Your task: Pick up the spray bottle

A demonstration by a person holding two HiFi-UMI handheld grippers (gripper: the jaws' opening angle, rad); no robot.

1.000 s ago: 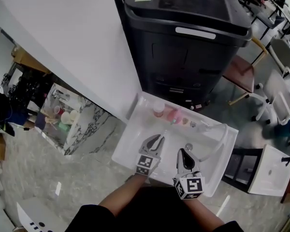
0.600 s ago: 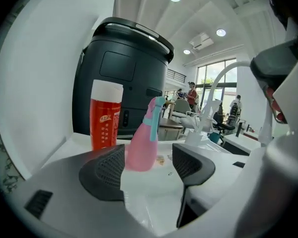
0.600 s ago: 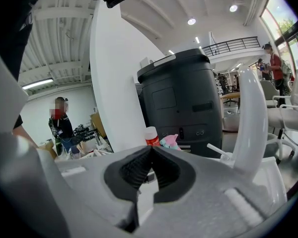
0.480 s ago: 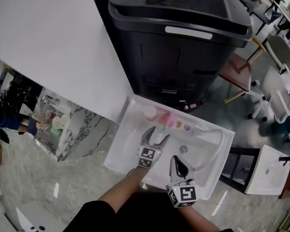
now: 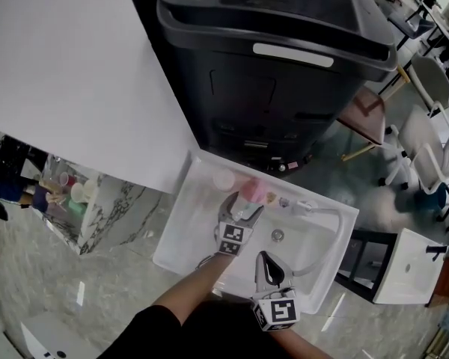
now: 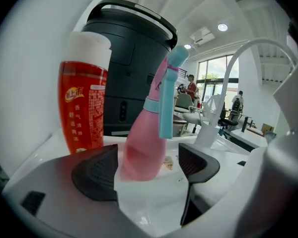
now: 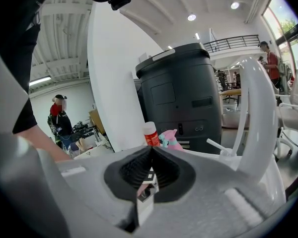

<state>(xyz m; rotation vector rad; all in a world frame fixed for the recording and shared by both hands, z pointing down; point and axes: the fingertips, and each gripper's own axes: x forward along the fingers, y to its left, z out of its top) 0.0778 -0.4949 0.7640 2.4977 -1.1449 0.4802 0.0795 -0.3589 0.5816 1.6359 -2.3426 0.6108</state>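
On the back ledge of the white sink [image 5: 176, 230], the pink spray bottle [image 5: 253, 191] with its teal trigger is standing upright, just beside a red bottle [image 6: 87, 103] with a white cap. The left hand-held gripper [image 5: 242, 205] is closing in on it, having come forward across the basin to the ledge. Its jaws have just been swinging wide apart, and the left gripper view is showing the bottle's lower body framed in the gap between the two dark pads [image 6: 97, 175]. Neither pad is pressing on it yet, so the spray bottle is resting on the ledge and is not held.

That widening is probably setting up the grasp: the jaws are lining up on either side of the bottle, and what is left is likely a short push forward and a squeeze before any lift.

The right hand-held gripper [image 5: 266, 259] is hanging back over the near rim of the sink with its jaws pressed together on nothing. Beyond the ledge, a curved white faucet [image 5: 337, 215] is arching over the basin and a large black machine [image 5: 284, 66] is standing behind.
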